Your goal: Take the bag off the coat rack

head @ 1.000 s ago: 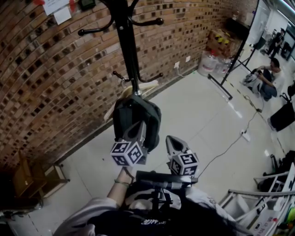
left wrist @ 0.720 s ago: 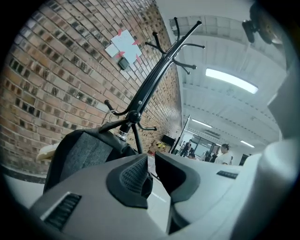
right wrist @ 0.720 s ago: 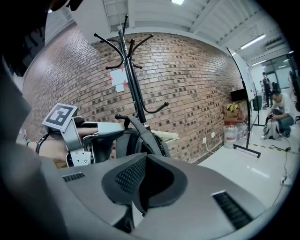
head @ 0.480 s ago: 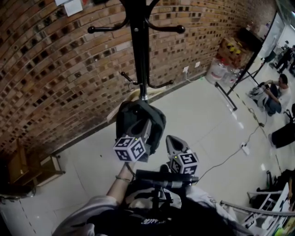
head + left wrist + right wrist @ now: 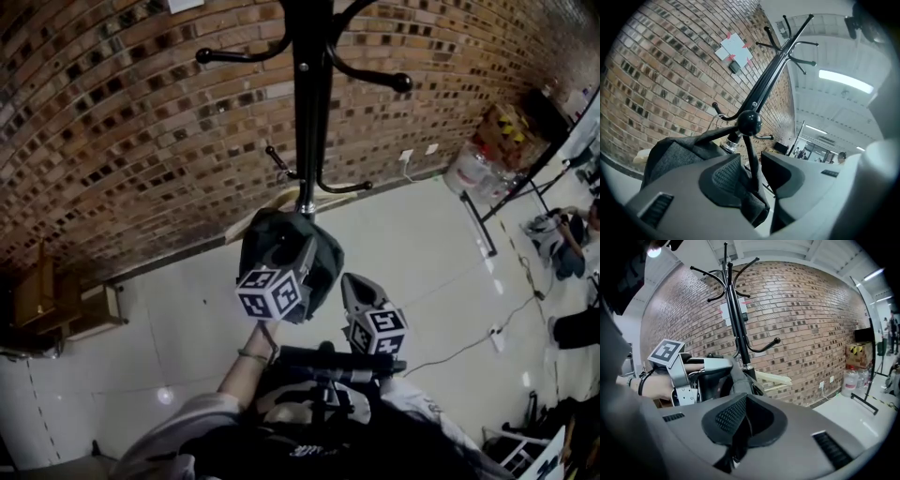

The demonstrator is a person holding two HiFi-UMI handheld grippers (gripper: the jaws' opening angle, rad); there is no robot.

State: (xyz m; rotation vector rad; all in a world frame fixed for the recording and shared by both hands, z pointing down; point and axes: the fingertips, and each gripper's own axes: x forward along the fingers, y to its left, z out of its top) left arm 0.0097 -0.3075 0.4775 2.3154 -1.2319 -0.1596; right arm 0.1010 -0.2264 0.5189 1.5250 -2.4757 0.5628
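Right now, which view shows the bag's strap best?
Left gripper view: the strap runs from the knob down between the left gripper's opening jaws. Head view shows only the bag; right gripper view, a sliver behind it.

No writing is showing clearly enough to read: the white paper sheets (image 5: 736,47) pinned on the red brick wall (image 5: 665,79) are appearing blurred.

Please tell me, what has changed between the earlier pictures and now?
The left gripper has let go. Its fingers, shut at the bag a second ago, are opening, and the strap now runs free between them. Unchanged: the bag still hangs on the rack, and the right gripper stays shut beside it.
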